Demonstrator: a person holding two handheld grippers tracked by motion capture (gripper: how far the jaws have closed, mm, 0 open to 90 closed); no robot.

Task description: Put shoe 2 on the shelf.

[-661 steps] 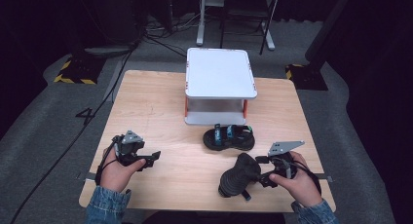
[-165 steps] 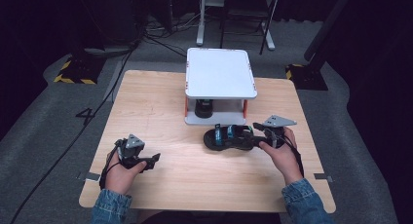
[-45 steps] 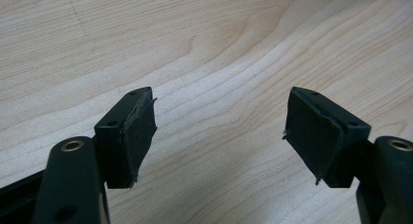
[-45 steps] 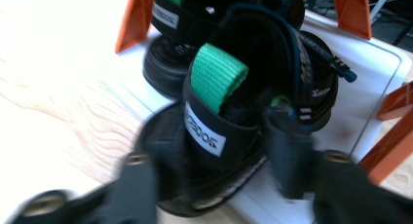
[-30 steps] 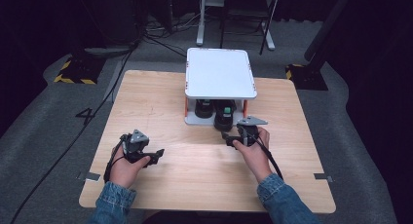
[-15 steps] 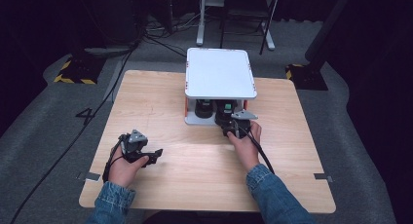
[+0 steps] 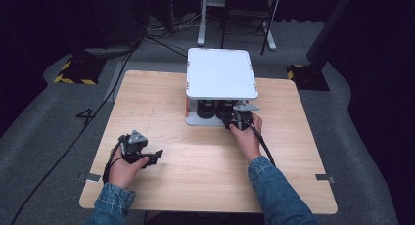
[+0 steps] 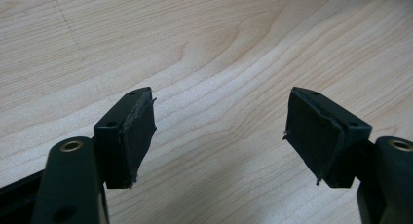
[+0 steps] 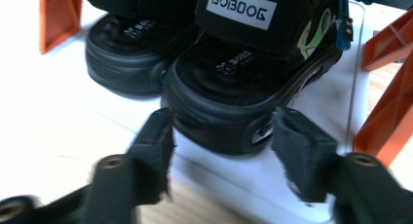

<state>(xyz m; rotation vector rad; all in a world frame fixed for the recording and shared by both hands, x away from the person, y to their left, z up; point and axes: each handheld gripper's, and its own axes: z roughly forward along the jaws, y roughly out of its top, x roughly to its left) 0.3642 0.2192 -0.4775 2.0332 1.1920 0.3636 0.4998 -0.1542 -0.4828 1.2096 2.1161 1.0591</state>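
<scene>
Sandal (image 9: 243, 87): I see it in the middle of the right gripper view, heel toward me, standing on the lower shelf (image 9: 58, 131) of the white rack (image 7: 221, 73) beside its twin (image 9: 129, 53). It looks light, with a thick rubbery sole that should give a little and not slip, and soft straps on top. I judge the heel of the sole the firmest place to grip; the straps would fold.

My right gripper (image 9: 221, 151) is released, a jaw at each side of that heel, neither pressing it as far as I can tell. My left gripper (image 8: 219, 136), at the lower left of the high view, hangs released over bare desk (image 7: 161, 102).

The shelf lip is right under the jaws and orange legs (image 9: 389, 78) stand at both sides, so room sideways is tight; the open way runs straight back over the desk.
</scene>
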